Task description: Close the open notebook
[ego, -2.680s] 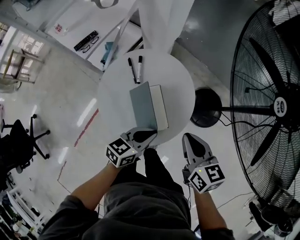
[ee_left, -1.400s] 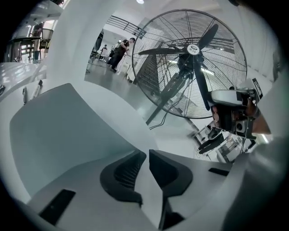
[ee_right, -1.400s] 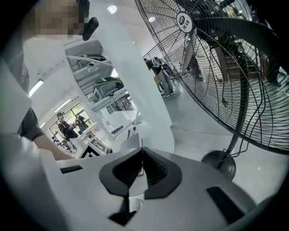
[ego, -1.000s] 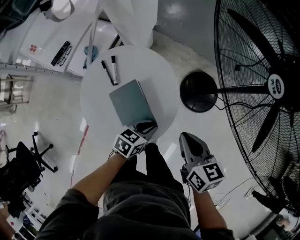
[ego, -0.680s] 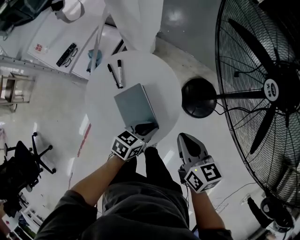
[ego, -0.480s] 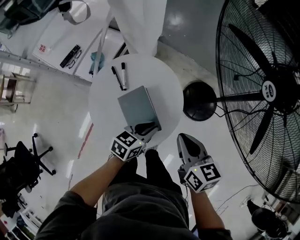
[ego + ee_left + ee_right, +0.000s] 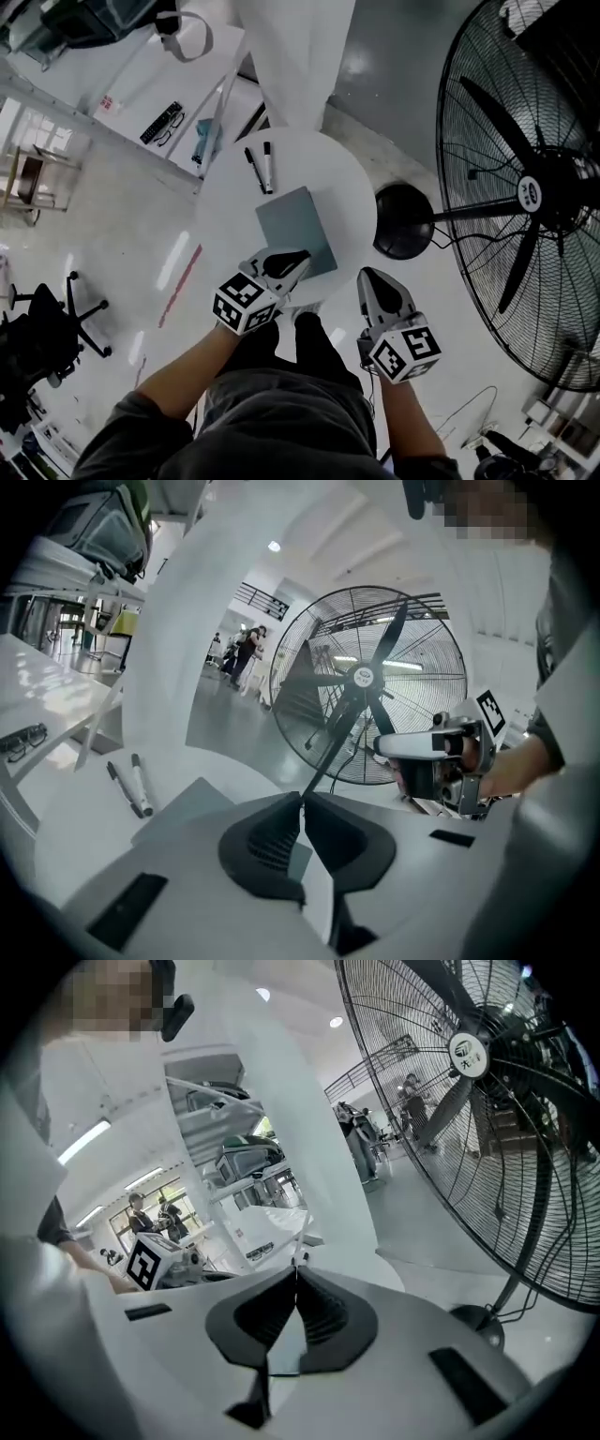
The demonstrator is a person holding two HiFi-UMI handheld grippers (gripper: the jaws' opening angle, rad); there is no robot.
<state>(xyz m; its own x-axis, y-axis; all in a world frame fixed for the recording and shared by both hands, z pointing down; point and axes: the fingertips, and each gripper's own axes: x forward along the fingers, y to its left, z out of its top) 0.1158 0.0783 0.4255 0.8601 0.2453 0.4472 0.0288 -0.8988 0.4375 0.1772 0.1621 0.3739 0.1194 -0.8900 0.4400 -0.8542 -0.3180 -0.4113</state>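
Notebook [image 7: 294, 228] lies flat on the table [image 7: 225, 202], cover down, long axis pointing away from the person. Its near end is by the left gripper [image 7: 298, 256] — jaws together, empty (right gripper [image 7: 368, 275] likewise, farther off).

In the head view, the near corner of the notebook [image 7: 296, 230] is covered by the left gripper [image 7: 298, 257], and the fan [image 7: 525, 197] is cut off by the right edge. In the left gripper view, most of the notebook is concealed behind the gripper body. The hub label [image 7: 364, 676] cannot be read.
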